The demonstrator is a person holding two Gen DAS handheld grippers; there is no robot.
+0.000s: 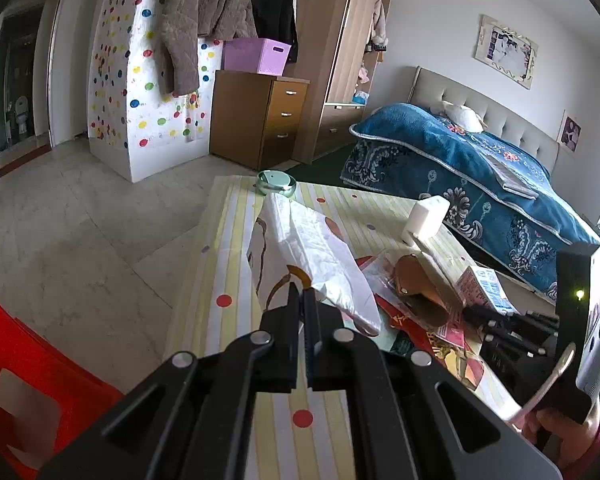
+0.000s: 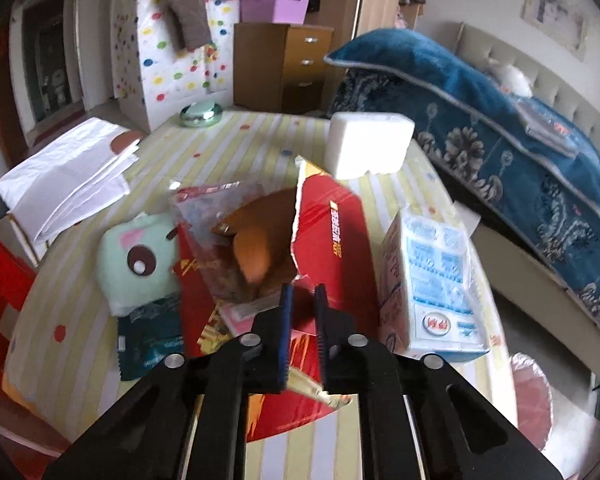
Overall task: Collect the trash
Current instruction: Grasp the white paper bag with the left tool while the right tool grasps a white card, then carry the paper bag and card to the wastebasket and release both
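Observation:
My left gripper [image 1: 302,291] is shut on the near edge of a white plastic bag [image 1: 320,252] and holds it over the striped table [image 1: 228,248]; the bag also shows at the left of the right wrist view [image 2: 68,176]. My right gripper [image 2: 303,292] is slightly open at the torn edge of a red cardboard box [image 2: 328,232], not clamping it. Beside the box lie a clear wrapper with brown snacks [image 2: 244,248], a milk carton [image 2: 432,280], a dark teal wrapper [image 2: 150,344] and a mint plush toy [image 2: 136,260].
A white block [image 2: 368,144] and a green glass ashtray [image 2: 200,114] stand at the table's far end. A red plastic chair [image 1: 24,380] is at the left. A bed with a blue blanket [image 1: 480,184] lies to the right, and a wooden drawer unit [image 1: 260,116] stands behind.

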